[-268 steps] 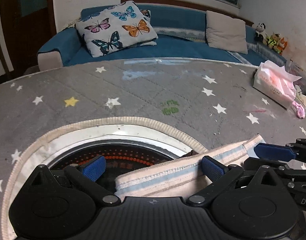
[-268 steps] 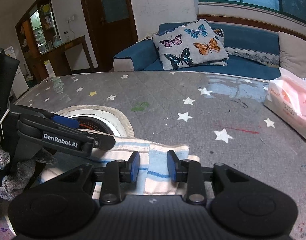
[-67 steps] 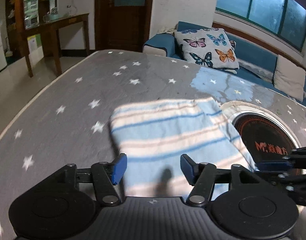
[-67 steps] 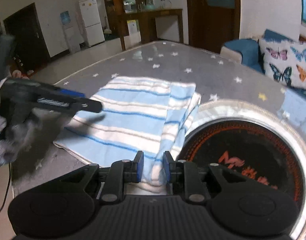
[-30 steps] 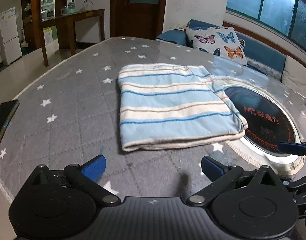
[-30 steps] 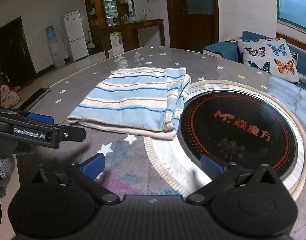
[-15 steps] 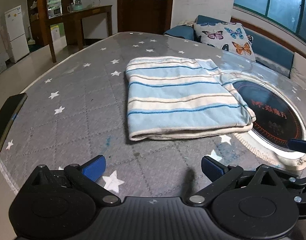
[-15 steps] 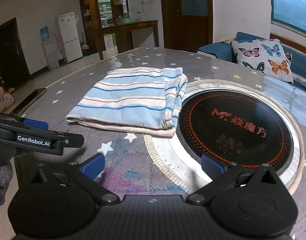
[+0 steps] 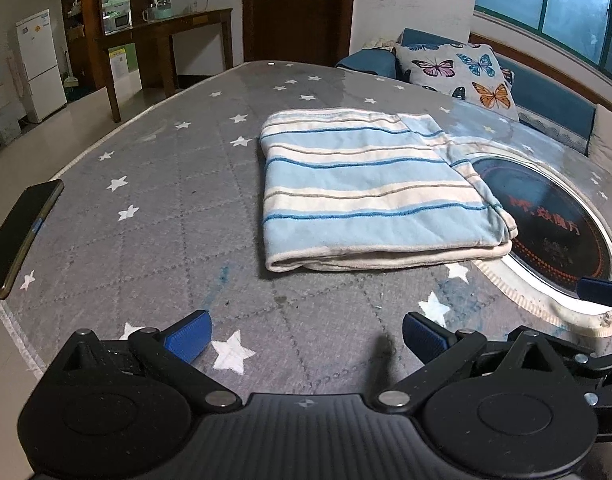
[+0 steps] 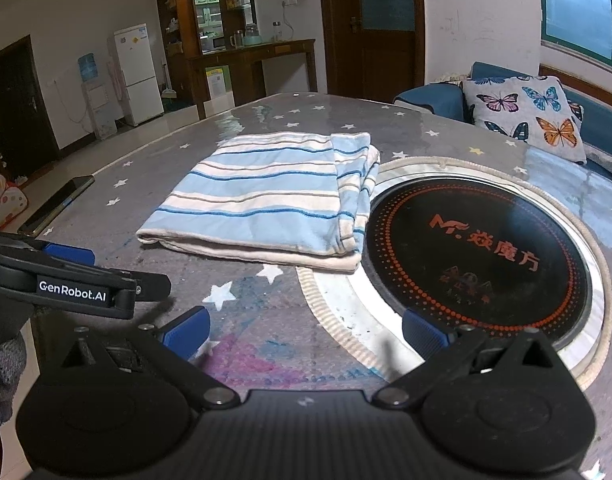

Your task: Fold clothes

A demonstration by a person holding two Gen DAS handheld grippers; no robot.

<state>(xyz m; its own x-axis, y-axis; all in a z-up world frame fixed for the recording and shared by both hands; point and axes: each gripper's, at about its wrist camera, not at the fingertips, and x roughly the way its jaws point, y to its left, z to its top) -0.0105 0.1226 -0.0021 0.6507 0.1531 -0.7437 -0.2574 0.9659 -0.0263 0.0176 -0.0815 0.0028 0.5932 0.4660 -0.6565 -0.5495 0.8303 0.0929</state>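
In the left wrist view a phone (image 9: 20, 236) is cut off at the left edge, the folded striped cloth (image 9: 369, 196) lies mid-frame overlapping the cooktop (image 9: 553, 224) (partly hidden at right), and the left gripper (image 9: 306, 334) and right gripper (image 10: 304, 332) both gape wide, empty.

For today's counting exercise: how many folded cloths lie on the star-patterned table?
1. The striped cloth lies folded near the table's middle, its edge beside the round black hob. Nothing else cloth-like shows on the table.
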